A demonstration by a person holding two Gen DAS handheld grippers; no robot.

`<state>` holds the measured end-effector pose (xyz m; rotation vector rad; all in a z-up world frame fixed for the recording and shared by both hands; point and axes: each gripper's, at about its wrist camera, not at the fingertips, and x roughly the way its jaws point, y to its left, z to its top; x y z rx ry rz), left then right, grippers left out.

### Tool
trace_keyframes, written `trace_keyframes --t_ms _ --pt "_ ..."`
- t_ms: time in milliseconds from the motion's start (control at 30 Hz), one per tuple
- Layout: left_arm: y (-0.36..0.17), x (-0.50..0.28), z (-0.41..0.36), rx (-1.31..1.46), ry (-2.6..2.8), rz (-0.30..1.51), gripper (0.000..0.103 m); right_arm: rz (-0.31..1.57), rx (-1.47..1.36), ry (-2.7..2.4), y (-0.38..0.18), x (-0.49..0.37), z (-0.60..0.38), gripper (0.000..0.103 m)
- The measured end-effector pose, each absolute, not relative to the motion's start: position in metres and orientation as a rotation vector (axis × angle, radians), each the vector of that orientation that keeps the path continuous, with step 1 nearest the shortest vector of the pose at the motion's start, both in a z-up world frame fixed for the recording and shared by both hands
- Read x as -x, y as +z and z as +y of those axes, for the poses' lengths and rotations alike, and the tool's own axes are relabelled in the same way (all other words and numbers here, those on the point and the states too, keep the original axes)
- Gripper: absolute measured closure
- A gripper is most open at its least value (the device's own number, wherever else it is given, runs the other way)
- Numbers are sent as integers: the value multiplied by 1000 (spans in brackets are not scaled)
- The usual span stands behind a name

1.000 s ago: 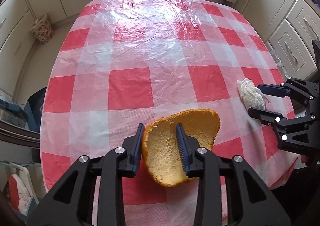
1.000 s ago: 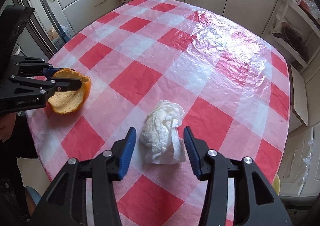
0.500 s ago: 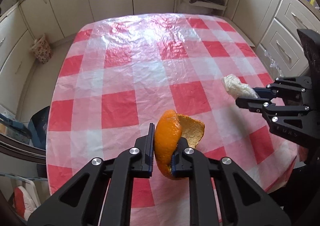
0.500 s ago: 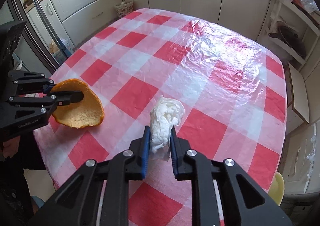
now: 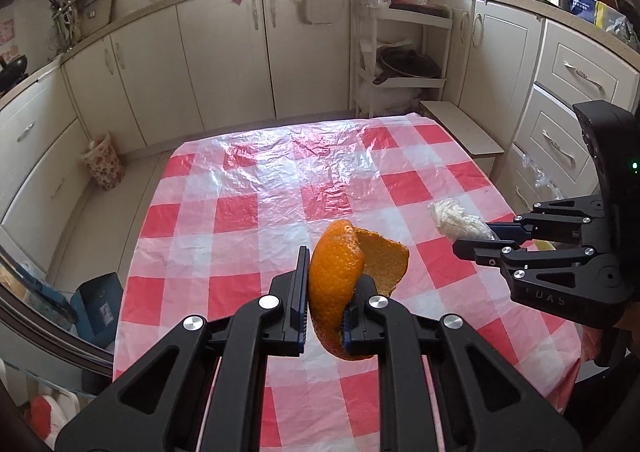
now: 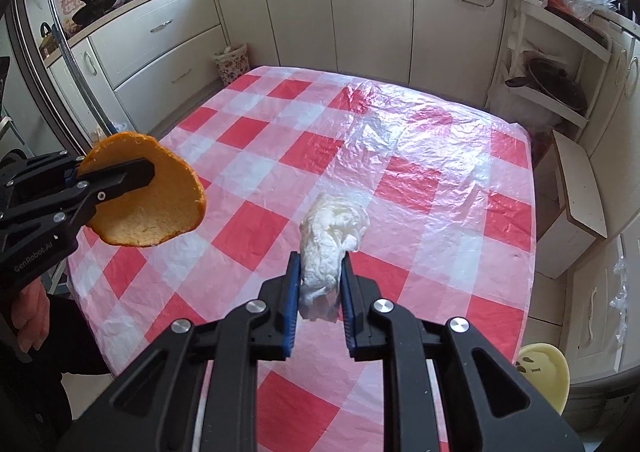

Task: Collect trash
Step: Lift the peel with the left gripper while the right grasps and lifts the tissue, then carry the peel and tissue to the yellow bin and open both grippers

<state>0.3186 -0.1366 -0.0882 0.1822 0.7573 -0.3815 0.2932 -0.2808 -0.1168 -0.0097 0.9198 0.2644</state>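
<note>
Left gripper (image 5: 325, 306) clenched on a piece of orange peel (image 5: 340, 284), jaws just closed in on it — peel pinched between the blue pads, curled, orange skin facing left, pale inside facing right, held up clear of the bench (image 5: 256, 179). From the right wrist view, same peel (image 6: 148, 195) seen flat-on as a shallow cup, pale pith showing, at the left over the near edge of the bench. Right gripper (image 6: 320, 298) clenched on a crumpled white tissue (image 6: 330, 248), jaws likewise just closed in — wad squeezed between the pads, its loose top bulging out past the fingertips, lifted off the red-and-white checked cloth (image 6: 420, 179). Both grippers near each other over the near end of the bench, not touching. Crinkled clear plastic over the cloth, glaring at the far end
</note>
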Motion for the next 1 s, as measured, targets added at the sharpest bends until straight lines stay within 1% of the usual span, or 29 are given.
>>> trace_keyframes --t_ms 433,633,833,1000 --pt "-83 -309 -167 -195 -408 708 91 873 -9 230 -111 -278 -315 84" --pt "-80 -305 -191 -163 -475 716 91 879 -91 106 -118 -268 -366 84" --pt "-84 -301 -227 -76 -627 782 91 956 -248 -108 -148 -254 -451 84" --pt "-100 -290 -269 -80 -697 840 91 1083 -330 -271 -195 -234 -516 84"
